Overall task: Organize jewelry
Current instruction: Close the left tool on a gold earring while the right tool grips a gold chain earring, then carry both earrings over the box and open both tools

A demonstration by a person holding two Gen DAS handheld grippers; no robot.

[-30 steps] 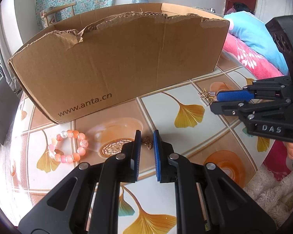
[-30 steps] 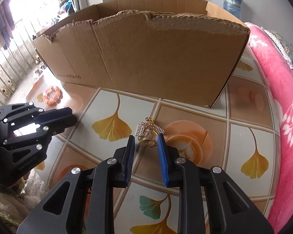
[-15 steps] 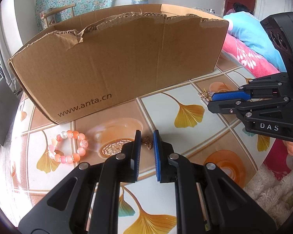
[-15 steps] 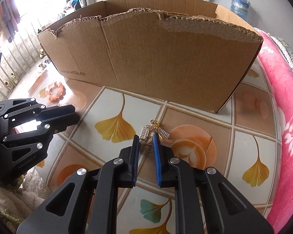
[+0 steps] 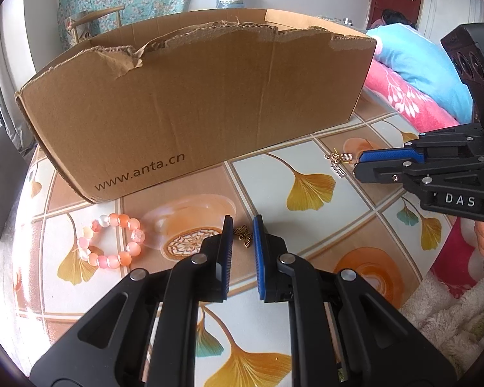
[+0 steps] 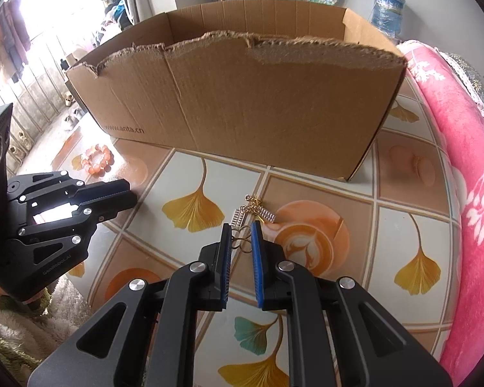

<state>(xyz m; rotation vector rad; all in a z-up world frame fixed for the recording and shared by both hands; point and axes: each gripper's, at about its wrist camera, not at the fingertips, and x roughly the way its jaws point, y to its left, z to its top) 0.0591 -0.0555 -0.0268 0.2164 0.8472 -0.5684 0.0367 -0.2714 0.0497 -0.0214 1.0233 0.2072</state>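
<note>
Nothing seems boxed yet: my left gripper [image 5: 243,237] brackets, unclamped, the small bronze butterfly charm [image 5: 244,234] at lower centre, my right gripper [image 6: 241,238] likewise brackets the gold looped earring [image 6: 253,214], the orange bead bracelet [image 5: 111,241] waits lower left, and the torn cardboard box [image 5: 193,106] stands above.

A large torn brown cardboard box [image 5: 196,103] stands at the back of the ginkgo-leaf patterned desk [image 5: 309,213]. Before its left end lies a pink and orange bead bracelet [image 5: 111,242]. To the right of that, a small bronze butterfly charm [image 5: 244,235] lies on the desk. Further right, before the box's right end, lies a gold chain earring [image 6: 253,214]. A pink floral blanket [image 6: 468,148] lies beyond the desk's right edge.
</note>
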